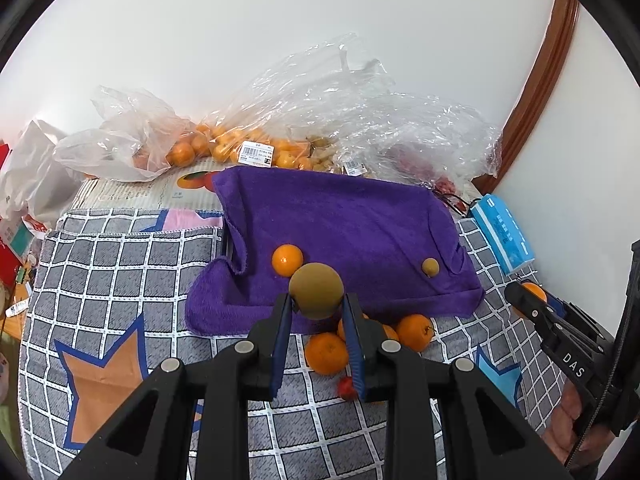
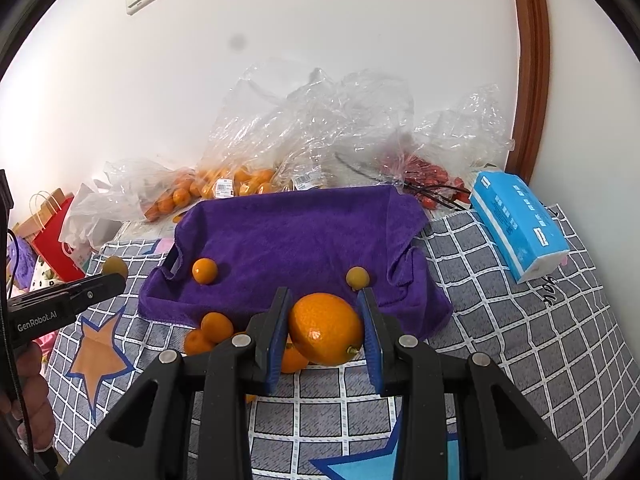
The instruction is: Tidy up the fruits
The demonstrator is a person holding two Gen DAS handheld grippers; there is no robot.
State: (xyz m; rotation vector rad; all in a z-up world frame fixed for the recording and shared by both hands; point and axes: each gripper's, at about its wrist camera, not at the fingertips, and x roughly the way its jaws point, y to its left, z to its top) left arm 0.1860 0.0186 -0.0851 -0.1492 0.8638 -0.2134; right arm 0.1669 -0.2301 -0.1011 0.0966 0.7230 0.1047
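I hold a brown fruit point(image 1: 316, 290) pinched in my left gripper point(image 1: 316, 312) and an orange point(image 2: 326, 329) clamped in my right gripper point(image 2: 325, 332), both just near of the purple towel point(image 2: 304, 236), where I judge the sorting goes: orange point(image 2: 205, 271) left, brown one point(image 2: 357, 277) right.

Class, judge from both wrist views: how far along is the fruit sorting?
Done: one orange and one brown fruit lie apart on the purple towel.
In hand: the left gripper clamps a brown fruit; the right gripper clamps a large orange.
Left: loose oranges and a small red fruit remain on the checked cloth.
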